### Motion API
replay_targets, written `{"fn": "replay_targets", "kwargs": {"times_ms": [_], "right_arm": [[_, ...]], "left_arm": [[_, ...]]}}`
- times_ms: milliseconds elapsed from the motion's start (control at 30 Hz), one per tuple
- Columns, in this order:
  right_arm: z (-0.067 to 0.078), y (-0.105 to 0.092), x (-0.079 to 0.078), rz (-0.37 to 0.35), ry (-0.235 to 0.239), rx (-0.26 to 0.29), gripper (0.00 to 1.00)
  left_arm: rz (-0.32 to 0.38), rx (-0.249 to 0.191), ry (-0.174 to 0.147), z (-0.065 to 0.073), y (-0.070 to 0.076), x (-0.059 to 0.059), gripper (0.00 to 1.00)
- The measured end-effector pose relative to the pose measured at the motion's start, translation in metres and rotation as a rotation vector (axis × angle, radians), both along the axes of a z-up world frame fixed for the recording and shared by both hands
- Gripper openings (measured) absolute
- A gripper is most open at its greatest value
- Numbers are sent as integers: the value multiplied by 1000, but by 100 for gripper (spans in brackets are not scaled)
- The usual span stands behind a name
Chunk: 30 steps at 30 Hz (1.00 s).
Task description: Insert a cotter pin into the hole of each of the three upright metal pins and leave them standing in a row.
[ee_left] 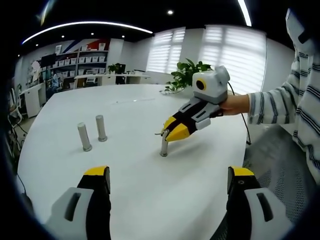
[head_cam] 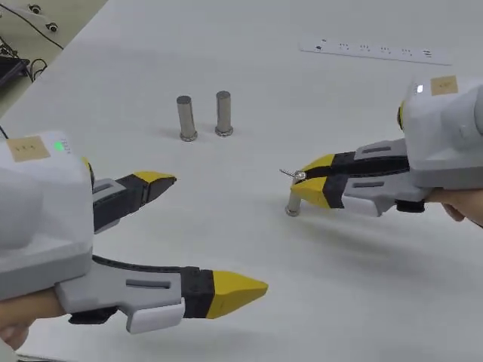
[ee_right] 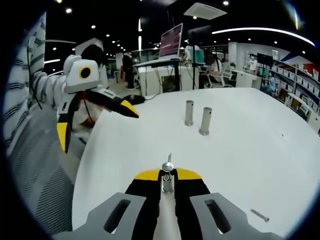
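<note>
Two metal pins (head_cam: 186,118) (head_cam: 223,113) stand upright side by side at the back of the white table; in the left gripper view these pins (ee_left: 84,136) (ee_left: 101,128) are at left. A third pin (head_cam: 293,205) (ee_left: 164,145) stands apart to the right. My right gripper (head_cam: 302,181) (ee_right: 167,176) hovers at its top, shut on a thin cotter pin (head_cam: 290,175) (ee_right: 168,166) whose end pokes out past the tips. I cannot tell whether the cotter pin sits in the hole. My left gripper (head_cam: 215,234) (ee_left: 169,175) is open near the front left, with nothing between its jaws.
A white power strip (head_cam: 377,51) lies at the far right of the table. A small loose metal piece (ee_right: 260,215) lies on the table beside my right gripper. The table edge (head_cam: 45,72) runs along the far left, with cables beyond it.
</note>
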State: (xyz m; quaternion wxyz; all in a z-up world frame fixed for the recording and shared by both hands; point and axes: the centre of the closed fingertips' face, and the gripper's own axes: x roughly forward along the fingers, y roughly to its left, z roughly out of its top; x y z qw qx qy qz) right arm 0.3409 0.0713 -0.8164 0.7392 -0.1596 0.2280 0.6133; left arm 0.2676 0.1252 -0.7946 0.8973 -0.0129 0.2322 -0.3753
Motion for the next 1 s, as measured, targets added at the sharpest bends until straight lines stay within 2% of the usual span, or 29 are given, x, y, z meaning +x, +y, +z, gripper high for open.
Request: {"fn": "replay_targets", "kwargs": {"times_ms": [100, 200, 333, 467, 600, 667, 767, 833, 900, 1000], "right_arm": [[2, 9, 0, 64, -23, 0, 10], [3, 20, 3, 123, -53, -22, 10], [6, 33, 3, 189, -52, 0, 10], [5, 39, 1, 255, -54, -5, 10], [4, 44, 0, 287, -39, 0, 10], [4, 45, 0, 295, -18, 15, 10], [2, 47, 1, 306, -24, 13, 10], [0, 47, 3, 304, -32, 3, 10], [-1, 48, 3, 306, -30, 8, 10], [-1, 50, 2, 308, -28, 18, 10]], "left_arm": [[6, -1, 0, 1, 3, 0, 99], [6, -4, 16, 0, 4, -1, 98], [6, 21, 32, -5, 8, -4, 99], [29, 27, 30, -4, 15, -4, 99], [83, -35, 36, 2, 21, 2, 99], [95, -43, 33, 4, 23, 4, 99], [115, -73, 36, 6, 25, 5, 99], [113, -62, 37, 5, 26, 4, 99], [100, -20, 38, 0, 27, 2, 99], [96, -21, 47, -3, 25, 1, 99]]}}
